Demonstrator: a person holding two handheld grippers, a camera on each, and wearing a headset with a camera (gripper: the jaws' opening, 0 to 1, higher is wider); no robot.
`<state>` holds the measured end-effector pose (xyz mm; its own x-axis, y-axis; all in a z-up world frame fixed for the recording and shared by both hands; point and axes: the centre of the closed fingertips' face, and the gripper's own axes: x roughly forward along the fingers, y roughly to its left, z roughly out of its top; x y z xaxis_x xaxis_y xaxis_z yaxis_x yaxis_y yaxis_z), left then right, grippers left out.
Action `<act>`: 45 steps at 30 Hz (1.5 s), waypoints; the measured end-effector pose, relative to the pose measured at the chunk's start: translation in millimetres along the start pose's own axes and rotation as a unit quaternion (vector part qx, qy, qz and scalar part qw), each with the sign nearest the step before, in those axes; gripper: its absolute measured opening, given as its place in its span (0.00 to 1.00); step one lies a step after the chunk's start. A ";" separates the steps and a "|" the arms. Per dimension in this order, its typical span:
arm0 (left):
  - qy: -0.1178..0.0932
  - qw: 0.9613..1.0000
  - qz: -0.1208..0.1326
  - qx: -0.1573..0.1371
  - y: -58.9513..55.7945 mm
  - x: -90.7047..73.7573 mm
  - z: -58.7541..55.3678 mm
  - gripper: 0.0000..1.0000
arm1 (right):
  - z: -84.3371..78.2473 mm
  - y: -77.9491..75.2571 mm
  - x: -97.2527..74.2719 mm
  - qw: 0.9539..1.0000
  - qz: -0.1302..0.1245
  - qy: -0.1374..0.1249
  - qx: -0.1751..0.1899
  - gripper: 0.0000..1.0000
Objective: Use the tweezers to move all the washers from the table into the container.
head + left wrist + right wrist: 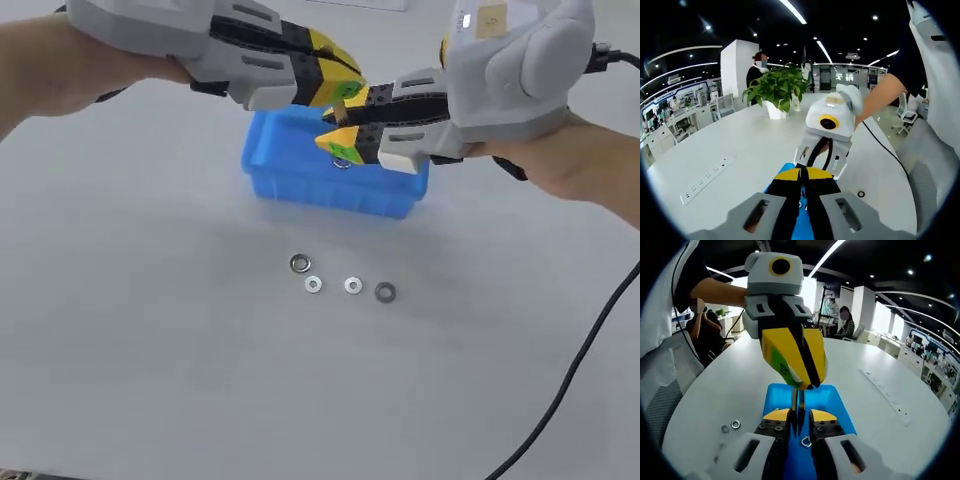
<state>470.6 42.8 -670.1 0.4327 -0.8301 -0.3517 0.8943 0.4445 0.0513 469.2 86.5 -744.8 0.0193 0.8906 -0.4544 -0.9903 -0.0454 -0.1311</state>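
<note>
Jaws of left gripper (350,88) and right gripper (338,130) both pinch the tweezers (796,400) over the upper-centre container (330,195), so release low inside its walls; four washers (353,286) lie mid-frame on the desk (150,350).

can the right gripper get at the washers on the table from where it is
Probably yes. The four washers lie in the open on the table, in front of the container, with nothing over them. The right gripper, holding tweezers, hangs above the container.
</note>
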 end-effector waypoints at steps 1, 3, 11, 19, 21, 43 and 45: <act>0.001 1.000 0.000 -0.001 0.1 0.1 0.1 0.05 | 0.5 1.0 -0.4 1.000 0.000 0.000 0.000 0.15; 0.005 1.000 0.000 0.003 0.8 0.5 -0.8 0.05 | 2.0 2.8 -0.7 1.000 -0.001 0.000 0.001 0.13; 0.025 0.999 0.005 0.020 4.9 -1.7 -6.1 0.05 | 7.8 4.9 -4.8 1.000 -0.006 -0.001 0.014 0.19; 0.037 0.999 0.012 0.032 9.9 -7.8 -5.2 0.05 | 3.6 1.5 -22.6 0.999 -0.020 0.004 0.037 0.27; 0.039 0.999 0.012 0.034 9.5 -10.0 -4.1 0.05 | 2.7 1.2 -27.3 0.999 -0.026 0.006 0.040 0.29; 0.081 0.995 0.003 0.060 -25.5 -50.3 4.8 0.05 | -0.1 20.0 -91.1 0.993 -0.094 -0.003 0.075 0.69; 0.083 0.995 0.004 0.061 -31.0 -53.6 5.1 0.05 | -1.8 25.2 -96.6 0.992 -0.100 0.000 0.078 0.73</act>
<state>420.3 71.9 -648.0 0.4248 -0.7544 -0.5005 0.9021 0.3991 0.1641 442.7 -1.5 -705.8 0.2168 0.8747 -0.4334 -0.9761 0.2018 -0.0810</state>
